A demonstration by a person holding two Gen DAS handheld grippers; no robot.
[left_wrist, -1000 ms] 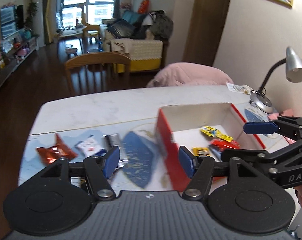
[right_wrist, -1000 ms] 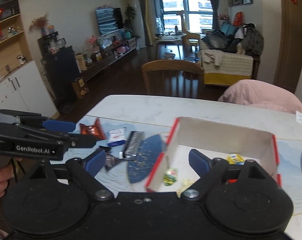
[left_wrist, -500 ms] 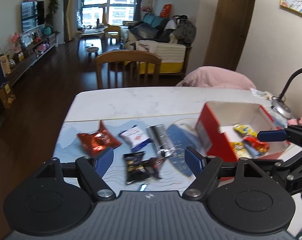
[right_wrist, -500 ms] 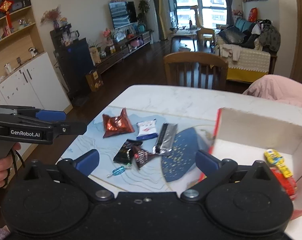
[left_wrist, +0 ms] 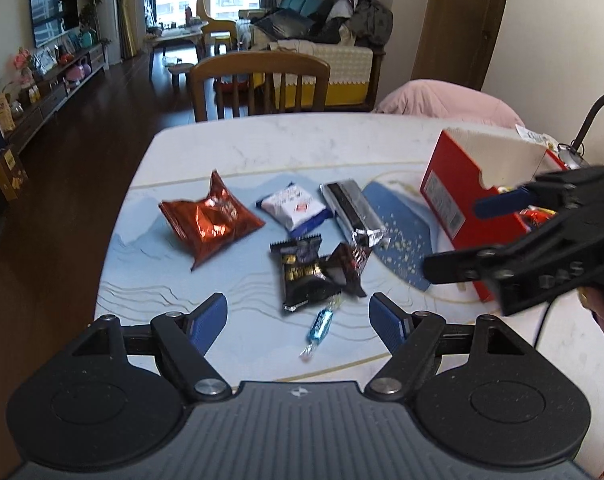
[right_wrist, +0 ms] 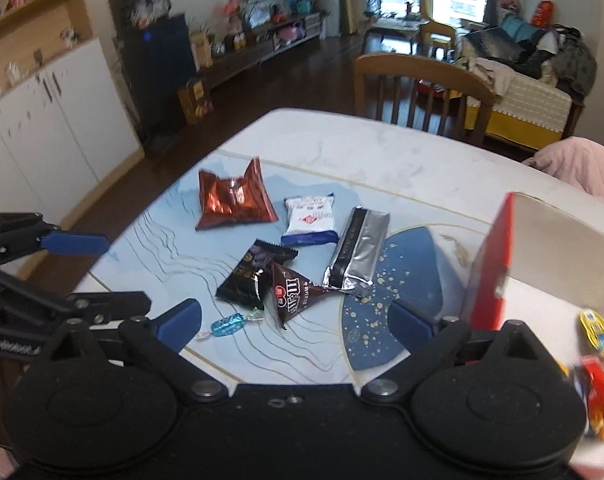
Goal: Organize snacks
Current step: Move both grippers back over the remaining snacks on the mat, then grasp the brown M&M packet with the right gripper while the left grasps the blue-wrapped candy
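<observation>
Table point(left_wrist: 262, 148), near edge: blue wrapped candy point(left_wrist: 319, 322); beyond it a black packet point(left_wrist: 302, 276) overlapping an M&M's pouch point(right_wrist: 292, 292). Toward the far edge: copper foil bag point(left_wrist: 208, 220), white-and-blue packet point(left_wrist: 294, 210), silver bar point(left_wrist: 356, 212). Right side: red box point(left_wrist: 450, 204) holding yellow and red snacks point(right_wrist: 598, 364). Left claw point(left_wrist: 298, 320) wide, empty. Right claw point(right_wrist: 294, 322) wide, empty, closing slightly.

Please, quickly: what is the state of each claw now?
Left claw: open, holding nothing.
Right claw: open, jaws closing slightly, nothing between them.
</observation>
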